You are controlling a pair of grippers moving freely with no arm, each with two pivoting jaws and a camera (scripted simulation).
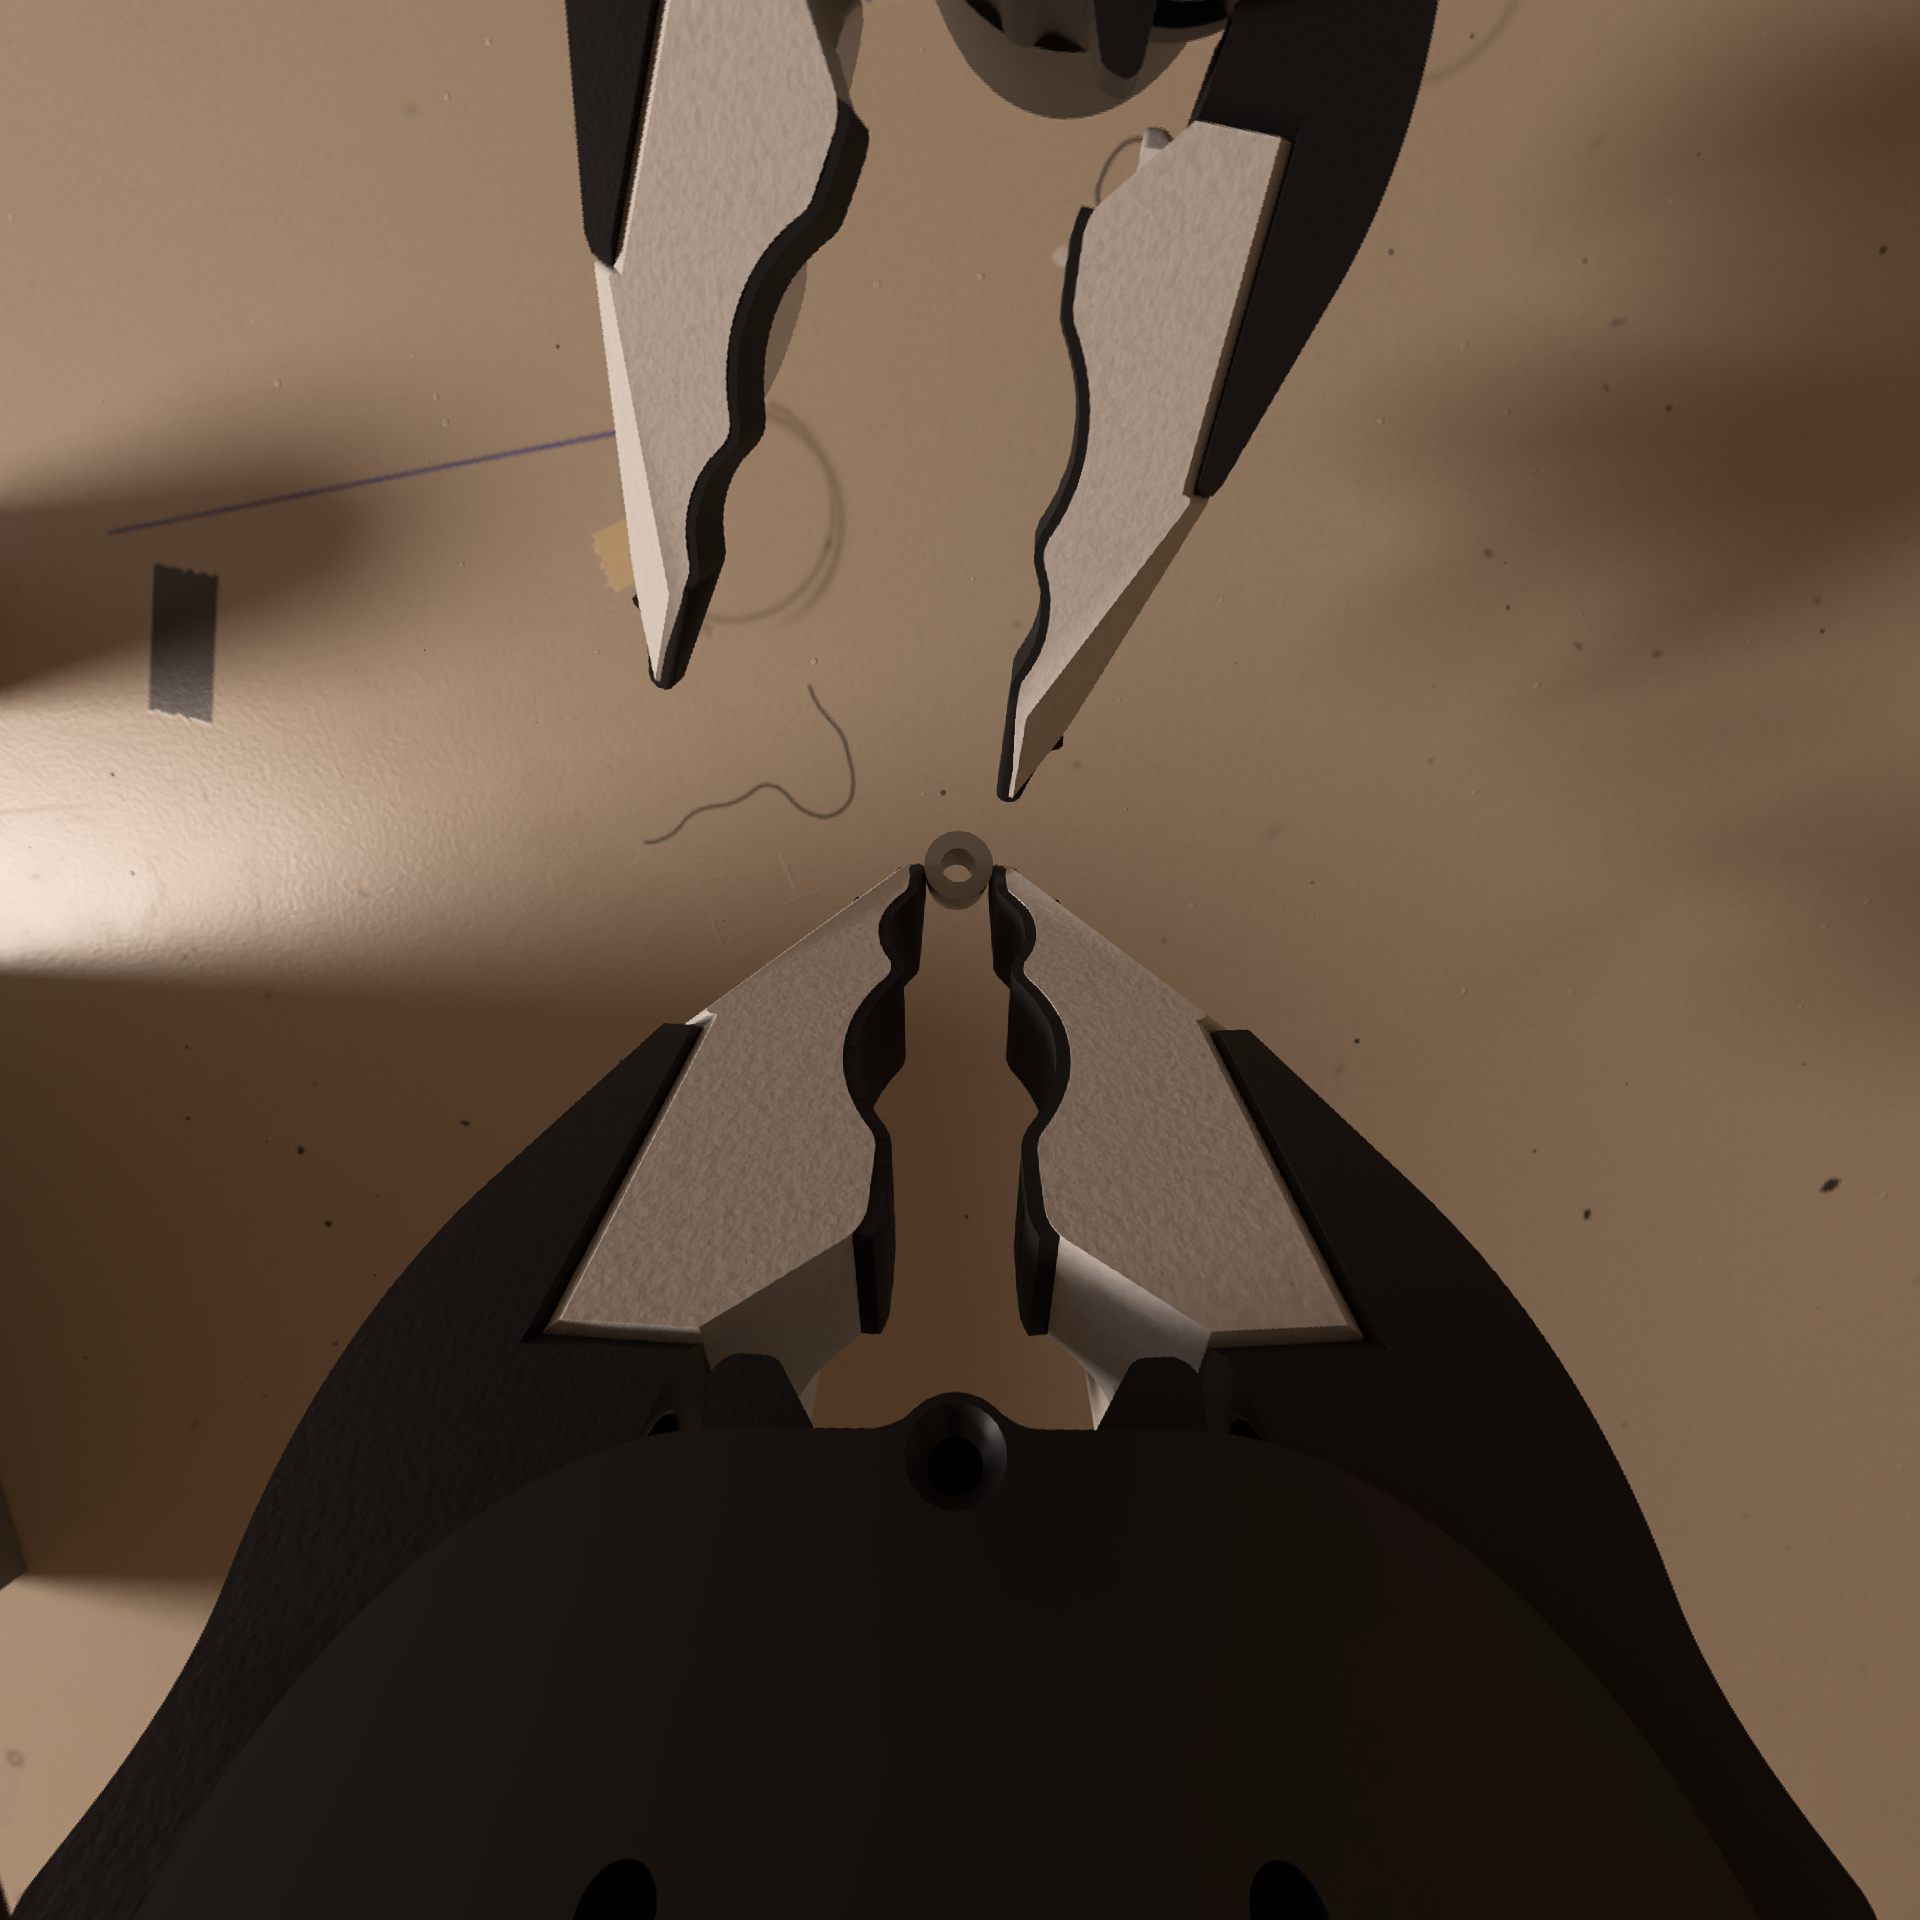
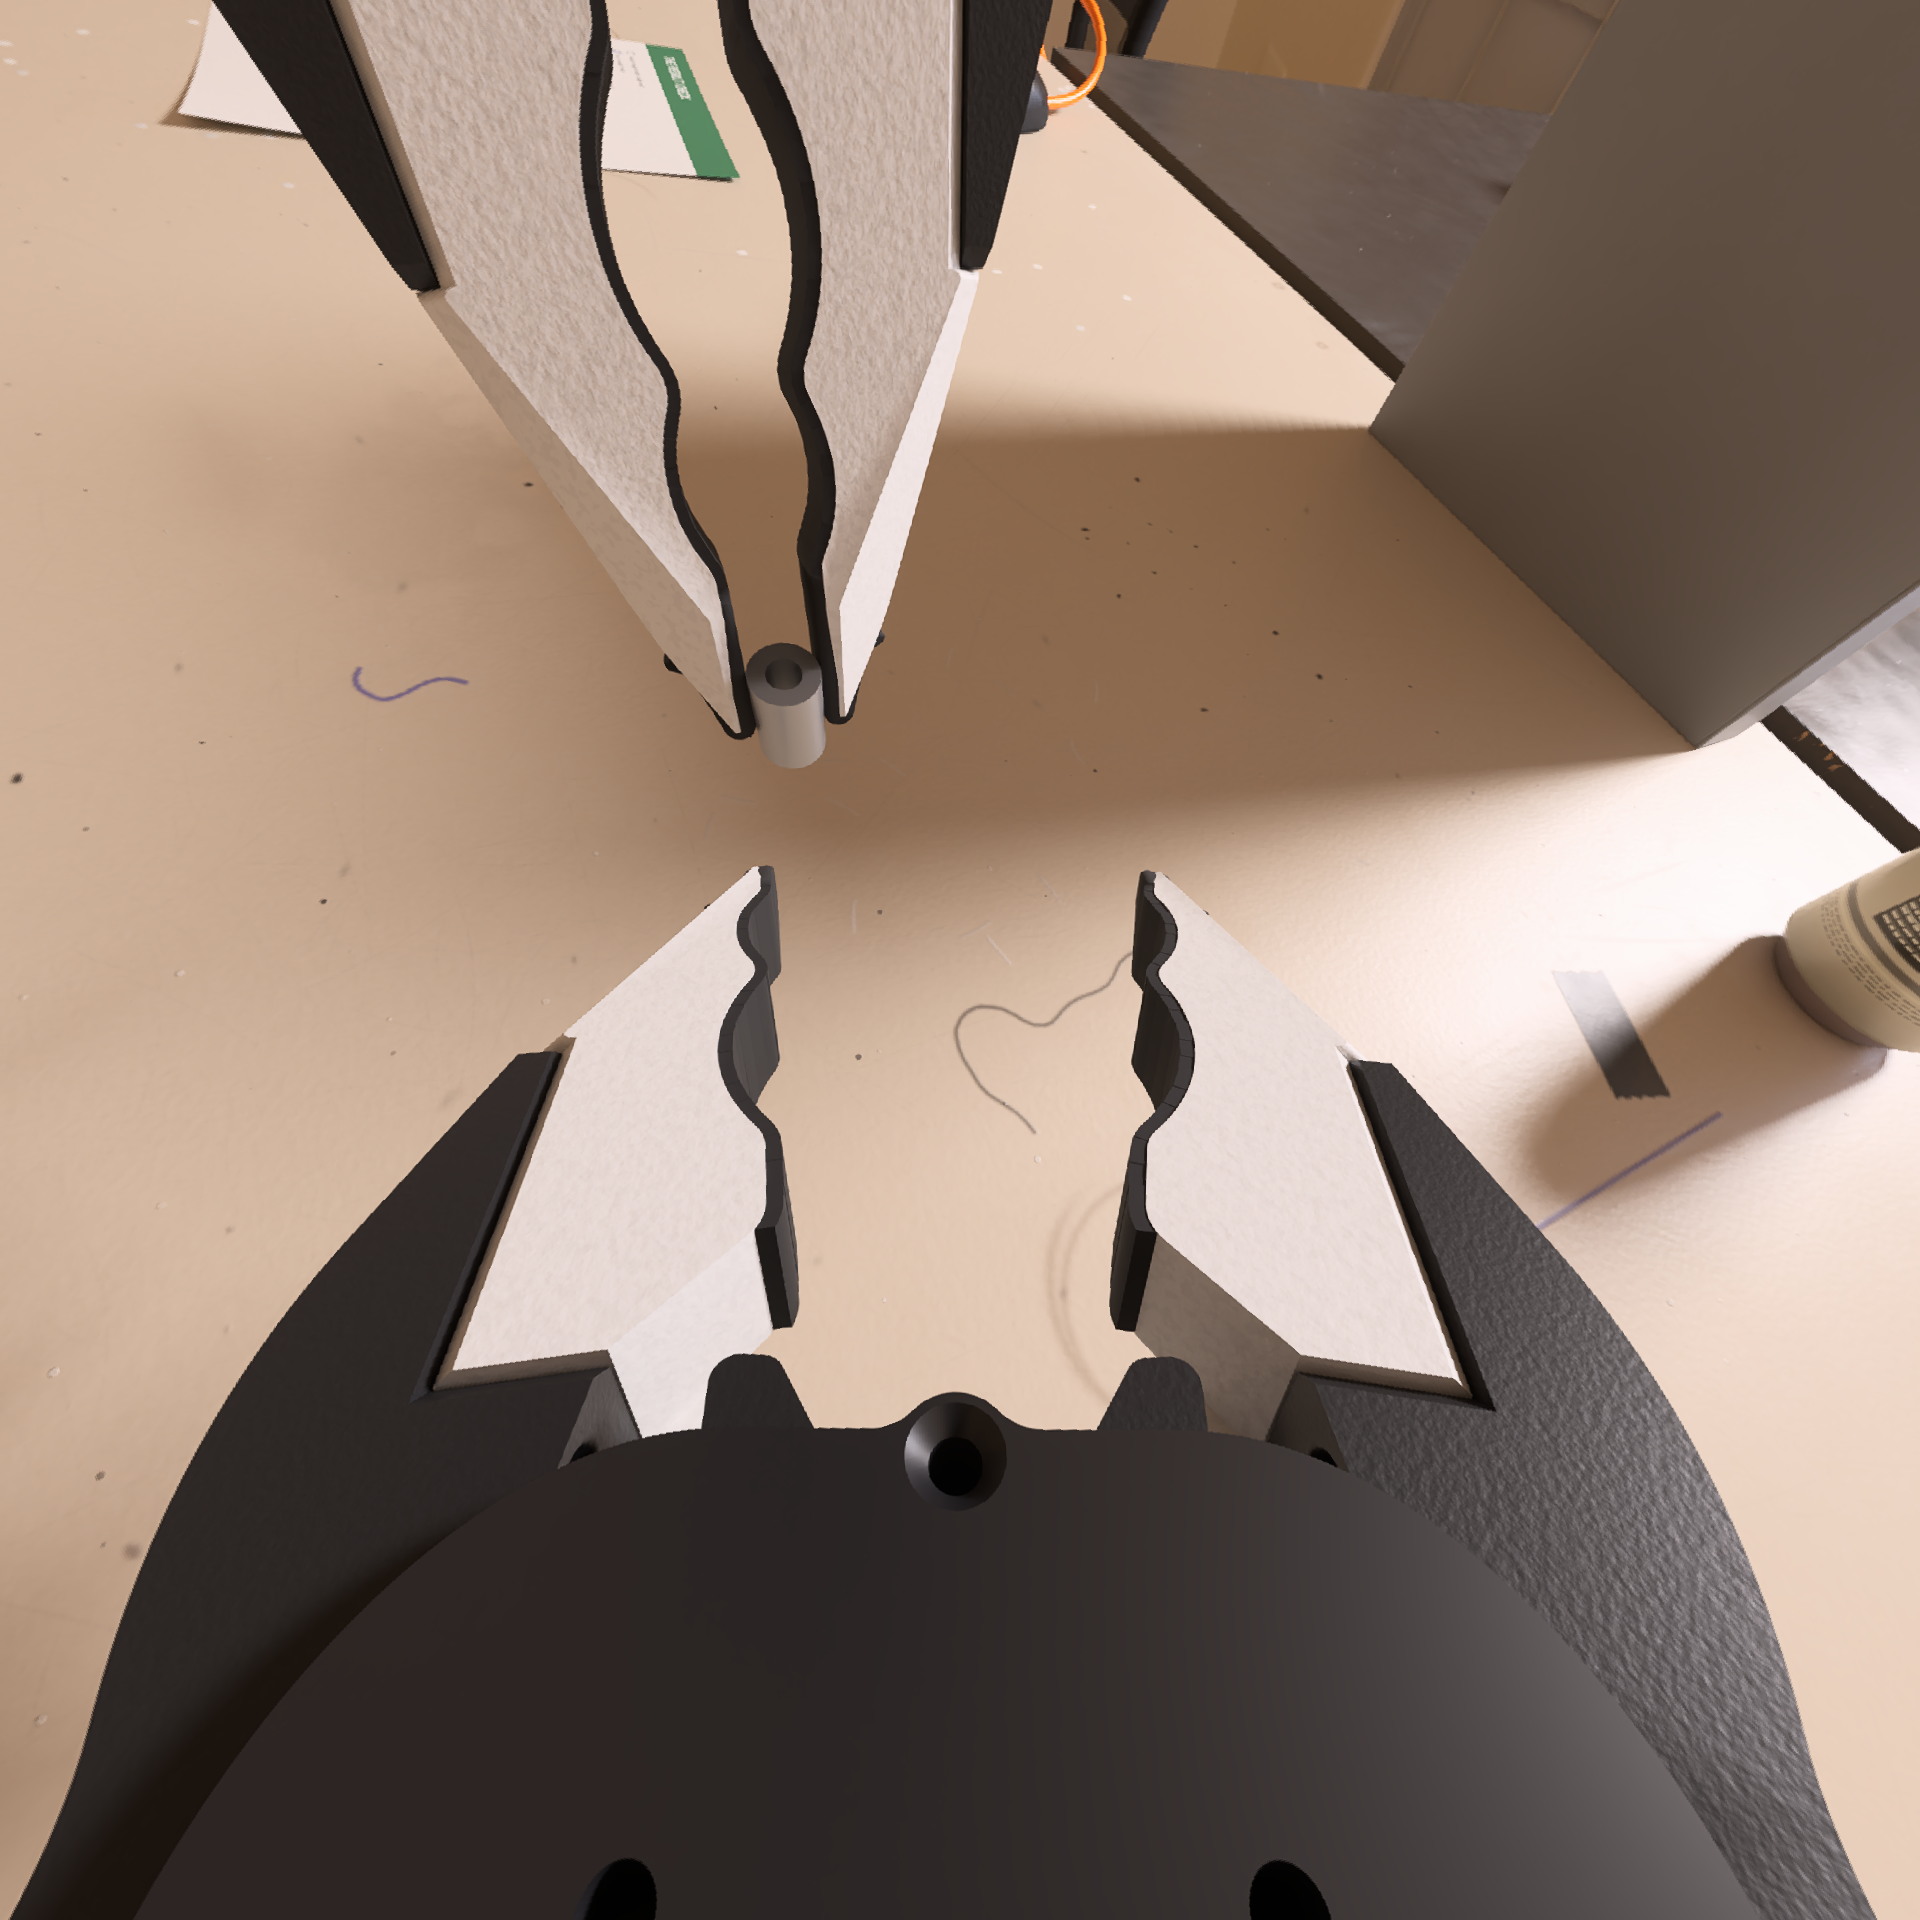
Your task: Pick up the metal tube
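The metal tube [image 1: 957,871] is a short grey hollow cylinder, held upright between the fingertips of my left gripper [image 1: 957,881], which is shut on it just above the tan table. In the right wrist view the same tube [image 2: 787,701] sits between the left gripper's tips [image 2: 787,694], its lower end sticking out below them. My right gripper [image 2: 954,883] is open and empty, facing the left gripper a short way off. It also shows in the left wrist view [image 1: 836,732], above the tube, jaws apart.
A grey box [image 2: 1621,364] stands at the right of the table. A pale cylindrical container [image 2: 1860,956] lies at the right edge. A strip of grey tape [image 2: 1610,1034], a white and green card [image 2: 675,109] and pen marks [image 2: 1018,1023] lie on the table [image 2: 312,935].
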